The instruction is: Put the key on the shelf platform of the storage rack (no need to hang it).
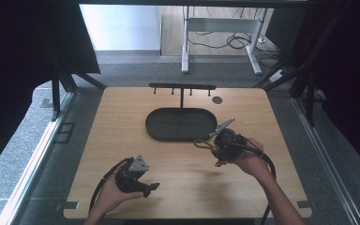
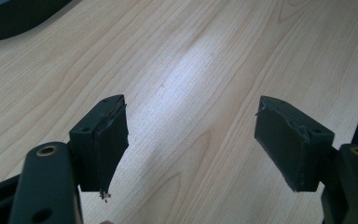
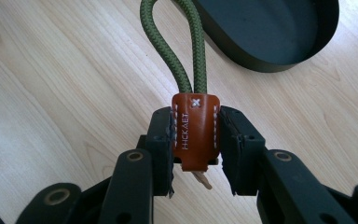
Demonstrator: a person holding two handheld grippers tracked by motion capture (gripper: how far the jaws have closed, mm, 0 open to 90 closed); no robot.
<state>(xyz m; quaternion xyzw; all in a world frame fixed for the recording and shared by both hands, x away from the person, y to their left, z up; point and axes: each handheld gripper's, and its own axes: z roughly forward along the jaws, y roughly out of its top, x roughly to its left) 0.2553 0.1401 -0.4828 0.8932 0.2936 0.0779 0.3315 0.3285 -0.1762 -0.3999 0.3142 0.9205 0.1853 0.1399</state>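
Left gripper (image 2: pixel 191 144): jaws spread wide over bare table (image 2: pixel 191 70), lower left of the high view.
Right gripper (image 3: pixel 196 140): clamped on the tag (image 3: pixel 195 133) of a green cord loop (image 3: pixel 177 51), right of centre in the high view.
Tray (image 1: pixel 180 124): dark oval, centre, just beyond the loop.

Daylit table (image 1: pixel 122 112), soft glare, dark surround, perhaps slightly blurred

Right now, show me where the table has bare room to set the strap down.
Bare wood spans the table left of the tray and the near middle between the left tongs and right tongs. It is crowded at the tray and rack, where the right tongs hold the strap.
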